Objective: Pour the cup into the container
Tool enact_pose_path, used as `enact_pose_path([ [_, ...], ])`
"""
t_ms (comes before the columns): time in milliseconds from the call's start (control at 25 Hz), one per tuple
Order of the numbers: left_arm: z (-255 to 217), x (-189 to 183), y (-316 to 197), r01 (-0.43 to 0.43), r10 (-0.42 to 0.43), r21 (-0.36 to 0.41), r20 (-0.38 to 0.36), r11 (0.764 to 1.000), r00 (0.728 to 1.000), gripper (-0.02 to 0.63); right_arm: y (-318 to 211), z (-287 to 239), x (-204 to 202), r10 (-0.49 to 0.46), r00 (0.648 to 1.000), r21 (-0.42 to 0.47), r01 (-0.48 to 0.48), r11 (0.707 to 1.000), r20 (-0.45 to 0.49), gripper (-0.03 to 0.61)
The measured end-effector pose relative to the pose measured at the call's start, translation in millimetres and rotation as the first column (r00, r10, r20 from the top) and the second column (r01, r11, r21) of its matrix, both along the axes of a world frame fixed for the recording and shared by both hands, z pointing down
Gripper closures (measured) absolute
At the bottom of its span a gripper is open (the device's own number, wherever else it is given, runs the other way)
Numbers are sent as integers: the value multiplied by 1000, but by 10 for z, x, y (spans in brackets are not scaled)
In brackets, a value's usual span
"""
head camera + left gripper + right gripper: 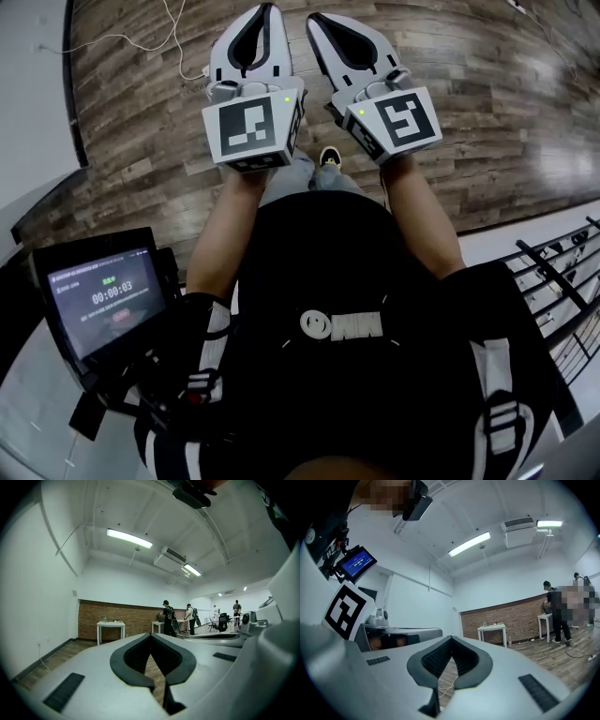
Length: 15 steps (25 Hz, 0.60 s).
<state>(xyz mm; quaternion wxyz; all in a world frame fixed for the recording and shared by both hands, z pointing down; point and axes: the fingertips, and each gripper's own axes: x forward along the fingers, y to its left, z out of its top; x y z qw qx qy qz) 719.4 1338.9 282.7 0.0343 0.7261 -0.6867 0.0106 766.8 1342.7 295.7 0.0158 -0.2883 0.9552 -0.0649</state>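
No cup or container shows in any view. In the head view my left gripper [266, 9] and right gripper [317, 19] are held side by side, level, in front of the person's chest and above a wooden floor [487, 103]. Each carries its marker cube. Both are shut with nothing between the jaws. The left gripper view shows my left gripper [151, 635] with its dark pads meeting at the tip, pointing across a large room. The right gripper view shows my right gripper [451, 638] closed the same way and empty.
A white cable [173, 37] lies on the floor ahead. A screen [108, 300] hangs at the person's left and a dark railing [562, 272] stands at the right. Far off, white tables [111, 625] stand against a brick wall [506, 616], with several people [168, 618] near them.
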Motion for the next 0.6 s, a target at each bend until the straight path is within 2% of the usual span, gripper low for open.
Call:
enact_pose_path([
  [280,53,-703,-96,28,-28,6,-26,1000,999,612,-164,62,-598,-8,999,15,8,1000,-33,574],
  [600,89,-842,-191,19,-19,-2,-56,1000,998,614,-276,47,-739,-1,999,26,3,1000,-50,574],
])
